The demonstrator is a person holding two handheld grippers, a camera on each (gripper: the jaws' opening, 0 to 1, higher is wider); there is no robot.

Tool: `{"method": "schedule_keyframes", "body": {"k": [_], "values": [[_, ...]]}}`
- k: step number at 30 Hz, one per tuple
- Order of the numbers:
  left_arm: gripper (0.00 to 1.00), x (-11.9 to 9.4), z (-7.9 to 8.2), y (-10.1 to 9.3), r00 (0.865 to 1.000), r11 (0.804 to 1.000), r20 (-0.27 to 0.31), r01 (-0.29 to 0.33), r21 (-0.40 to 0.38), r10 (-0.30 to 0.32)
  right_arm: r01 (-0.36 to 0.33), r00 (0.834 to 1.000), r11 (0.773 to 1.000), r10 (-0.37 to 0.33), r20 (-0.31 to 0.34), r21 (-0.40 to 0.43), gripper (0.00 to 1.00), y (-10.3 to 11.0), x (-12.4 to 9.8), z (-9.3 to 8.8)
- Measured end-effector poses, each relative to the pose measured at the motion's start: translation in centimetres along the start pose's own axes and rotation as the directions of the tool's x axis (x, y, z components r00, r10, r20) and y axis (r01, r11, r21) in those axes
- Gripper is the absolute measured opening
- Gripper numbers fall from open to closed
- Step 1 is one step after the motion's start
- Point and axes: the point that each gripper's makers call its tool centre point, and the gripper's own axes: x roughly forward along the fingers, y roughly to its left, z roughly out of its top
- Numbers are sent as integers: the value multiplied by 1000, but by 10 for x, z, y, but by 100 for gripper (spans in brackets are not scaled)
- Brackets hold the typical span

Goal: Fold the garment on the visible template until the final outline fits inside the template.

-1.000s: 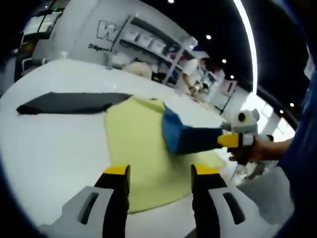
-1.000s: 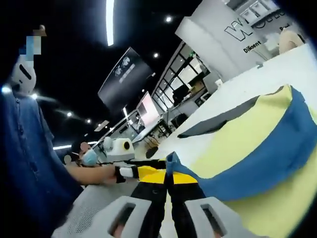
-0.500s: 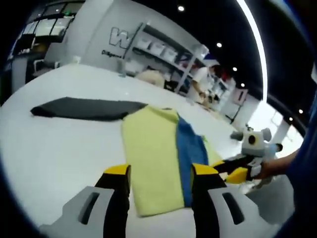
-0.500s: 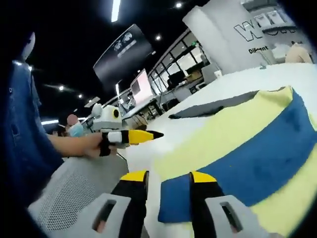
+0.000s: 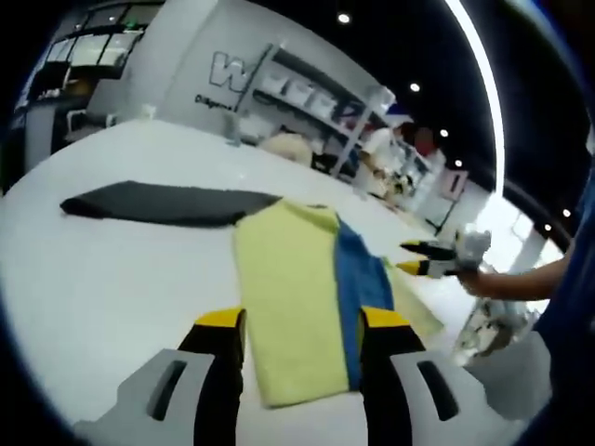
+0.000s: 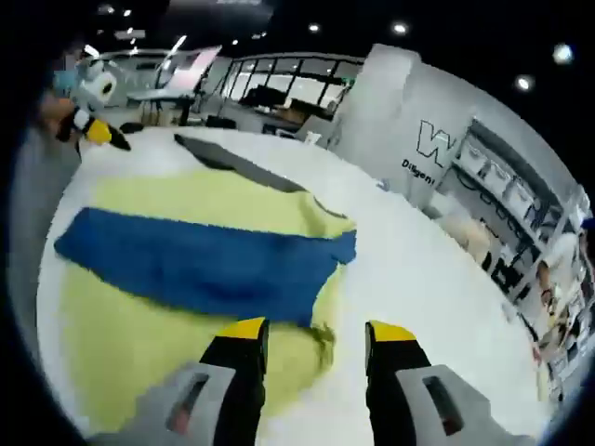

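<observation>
Both claws, left claw point(image 5: 299, 321) and right claw point(image 6: 311, 330), hang spread and empty above the folded yellow-and-blue cloth garment point(image 6: 186, 269) on the white tabletop point(image 5: 102, 269), likely gauging the next fold.

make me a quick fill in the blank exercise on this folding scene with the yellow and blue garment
The folded garment is yellow with a ___ band across it.
Both grippers, left gripper and right gripper, hold ___.
The dark grey strip lies flat on the ___ table.

Missing words: blue; nothing; white
</observation>
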Motion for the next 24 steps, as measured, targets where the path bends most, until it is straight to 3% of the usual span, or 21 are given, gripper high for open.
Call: {"method": "schedule_keyframes", "body": {"k": [3, 11, 15, 18, 20, 24], "values": [[44, 0, -2, 3, 1000, 1000, -7, -8, -8, 8, -27, 1000, 992, 25, -18, -123, 36, 3, 16, -8], [44, 2, -10, 3, 999, 1000, -41, -9, -7, 9, -44, 999, 987, 46, 6, -157, 25, 11, 29, 6], [44, 3, -12, 2, 999, 1000, -46, -7, -3, 7, -45, 999, 988, 48, 18, -148, 23, 7, 37, 10], [45, 3, -12, 3, 999, 1000, -47, -5, -2, 5, -38, 999, 990, 42, 27, -136, 9, 4, 36, 14], [46, 3, -11, 3, 999, 1000, -42, -2, -5, 2, -38, 998, 996, 42, 45, -79, 1, 2, 34, 18], [46, 3, -11, 2, 999, 1000, -39, 0, -7, 0, -37, 997, 999, 37, 65, -2, 0, -4, 33, 21]]}}
